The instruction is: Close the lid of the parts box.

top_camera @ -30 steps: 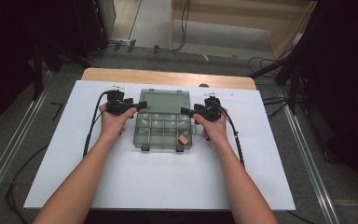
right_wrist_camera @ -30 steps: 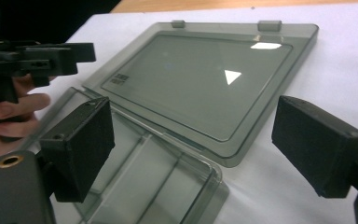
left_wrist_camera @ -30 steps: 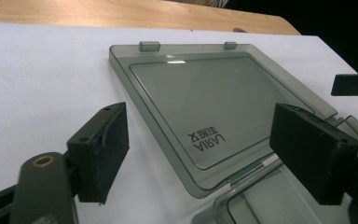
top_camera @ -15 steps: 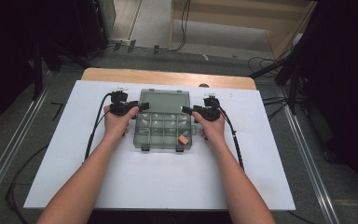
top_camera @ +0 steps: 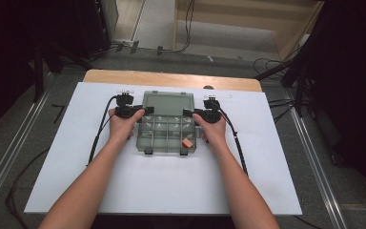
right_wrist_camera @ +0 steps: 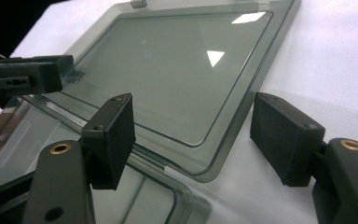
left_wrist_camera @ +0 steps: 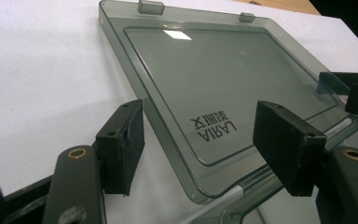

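box [top_camera: 166, 129] open, lid [left_wrist_camera: 223, 88] flat on bench [top_camera: 267, 181] | lid: light, stiff, slick, thin plastic | left gripper [left_wrist_camera: 205, 140], right gripper [right_wrist_camera: 191, 135] fingers just closing, spread astride lid's hinge corners, not pinching | grip lid edge

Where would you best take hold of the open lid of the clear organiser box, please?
Probably at the lid's two hinge-side corners, one gripper from each side. It lies flat on the white sheet, so only its thin edge offers purchase. The left gripper and right gripper already straddle those corners, jaws apart.
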Demonstrator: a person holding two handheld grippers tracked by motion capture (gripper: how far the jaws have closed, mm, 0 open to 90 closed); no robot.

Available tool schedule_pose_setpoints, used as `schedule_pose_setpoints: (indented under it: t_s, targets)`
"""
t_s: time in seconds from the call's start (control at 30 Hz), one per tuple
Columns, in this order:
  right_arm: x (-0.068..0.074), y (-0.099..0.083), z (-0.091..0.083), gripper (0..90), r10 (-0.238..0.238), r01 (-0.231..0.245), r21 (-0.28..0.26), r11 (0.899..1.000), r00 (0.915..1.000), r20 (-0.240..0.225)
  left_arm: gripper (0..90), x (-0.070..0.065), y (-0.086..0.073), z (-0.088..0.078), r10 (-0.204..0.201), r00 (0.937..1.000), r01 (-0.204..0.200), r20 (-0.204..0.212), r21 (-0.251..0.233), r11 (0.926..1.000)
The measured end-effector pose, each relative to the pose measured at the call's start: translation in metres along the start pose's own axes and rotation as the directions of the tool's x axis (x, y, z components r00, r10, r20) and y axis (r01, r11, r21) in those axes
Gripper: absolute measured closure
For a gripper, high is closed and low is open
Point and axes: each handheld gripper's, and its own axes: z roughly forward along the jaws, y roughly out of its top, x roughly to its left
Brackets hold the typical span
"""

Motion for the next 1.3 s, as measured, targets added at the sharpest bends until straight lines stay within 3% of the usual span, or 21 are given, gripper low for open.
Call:
schedule_pose_setpoints:
  t_s: [0.1, 0.27, 0.33, 0.4, 0.67, 0.97, 1.3]
  targets:
    - [-0.003, 0.000, 0.002, 29.3, 0.022, -0.022, 0.007, 1.000, 0.9996, -0.015, 32.6, 0.002, 0.001, 0.000, -0.027, 0.9994, 0.027, 0.020, 0.007, 0.9996]
    - [-0.002, 0.001, 0.002, 29.5, 0.029, -0.029, 0.010, 1.000, 0.9995, -0.008, 32.9, 0.002, 0.001, 0.000, -0.030, 0.9994, 0.030, 0.017, 0.008, 0.9995]
    - [-0.002, 0.000, 0.002, 34.2, 0.032, -0.032, 0.013, 0.999, 0.9993, -0.021, 39.2, 0.001, 0.000, 0.000, -0.023, 0.9995, 0.023, 0.021, 0.006, 0.9997]
    - [-0.001, 0.000, 0.003, 34.9, 0.039, -0.039, 0.012, 0.999, 0.9989, -0.028, 39.4, -0.003, 0.000, 0.000, 0.002, 1.0000, -0.002, -0.005, 0.002, 1.0000]
    - [0.002, -0.001, -0.001, 46.8, -0.006, 0.007, -0.015, 1.000, 0.9995, 0.030, 46.5, -0.003, 0.002, -0.004, 0.017, 0.9997, -0.017, -0.017, -0.027, 0.9995]
    - [0.005, -0.001, -0.009, 57.4, -0.051, 0.054, -0.063, 0.997, 0.9975, 0.048, 60.8, -0.003, 0.004, -0.013, 0.033, 0.9992, -0.035, -0.021, -0.078, 0.9964]
    - [0.010, -0.001, -0.020, 69.5, -0.116, 0.124, -0.103, 0.987, 0.9901, 0.079, 74.6, -0.003, 0.002, -0.028, 0.087, 0.9962, -0.088, -0.009, -0.142, 0.9859]
